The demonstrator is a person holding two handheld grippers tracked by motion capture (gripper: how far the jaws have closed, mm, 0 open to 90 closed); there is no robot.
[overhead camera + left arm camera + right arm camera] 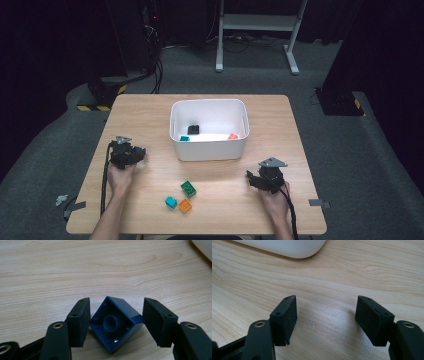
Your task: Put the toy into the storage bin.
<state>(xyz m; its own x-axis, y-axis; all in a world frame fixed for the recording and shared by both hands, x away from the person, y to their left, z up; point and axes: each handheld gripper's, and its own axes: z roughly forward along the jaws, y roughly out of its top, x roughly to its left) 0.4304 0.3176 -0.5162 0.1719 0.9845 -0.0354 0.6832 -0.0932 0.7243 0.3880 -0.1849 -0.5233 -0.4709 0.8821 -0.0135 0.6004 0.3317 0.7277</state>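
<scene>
A: Why does the left gripper [116, 322] sit left of the bin [209, 150]?
B: Its jaws pinch a blue brick [115, 323] corner to corner, hollow side showing, just above the table [75, 272], likely bound for the bin.
A: And the right gripper [326, 320]?
B: Jaws spread, nothing between them, waiting near the loose bricks [181, 196].

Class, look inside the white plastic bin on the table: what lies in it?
Inside the white plastic bin lie a black block, a teal block and an orange block; its near wall hides part of the floor.

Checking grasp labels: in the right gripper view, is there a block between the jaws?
No: the right gripper has its jaws standing apart over bare wooden table, with nothing between them.
</scene>
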